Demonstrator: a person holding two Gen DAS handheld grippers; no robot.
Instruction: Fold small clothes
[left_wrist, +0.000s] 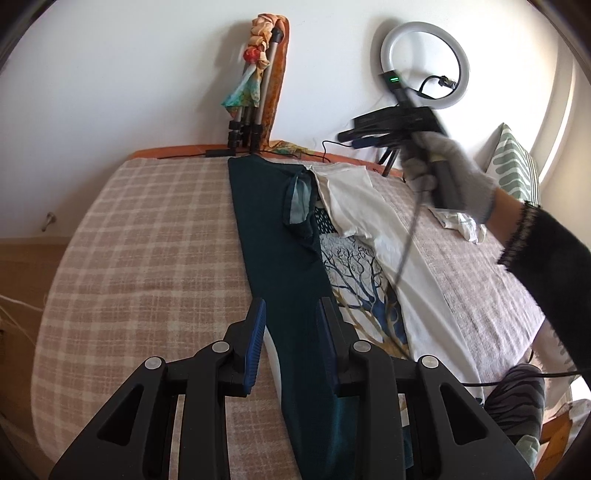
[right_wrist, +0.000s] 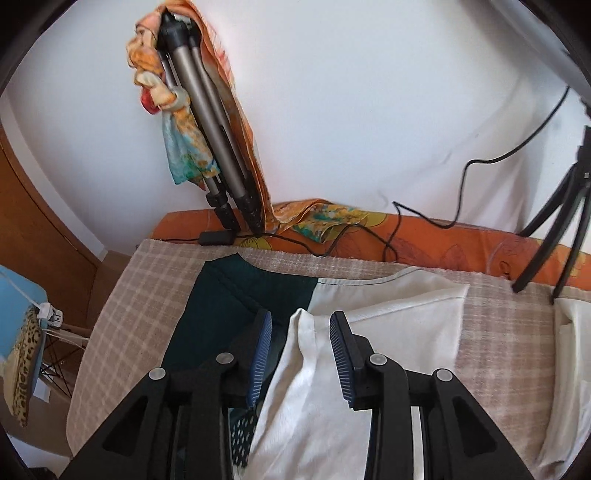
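A small garment lies lengthwise on the checked bed cover (left_wrist: 147, 240). Its left side is folded over as a dark teal strip (left_wrist: 273, 240); its right side shows white fabric (left_wrist: 388, 236) and a blue tree print (left_wrist: 354, 273). My left gripper (left_wrist: 291, 314) is open, its fingers astride the teal strip near its near end. My right gripper (left_wrist: 354, 138) is held up in a gloved hand over the far right of the garment. In the right wrist view the right gripper (right_wrist: 301, 325) is open above the white fabric (right_wrist: 369, 306) beside the teal fold (right_wrist: 229, 291).
A folded tripod wrapped in a colourful scarf (left_wrist: 255, 85) leans on the wall behind the bed. A ring light (left_wrist: 424, 62) on a stand (right_wrist: 561, 229) is at the far right, with cables (right_wrist: 406, 218) along the orange bed edge. A patterned pillow (left_wrist: 513, 166) lies right.
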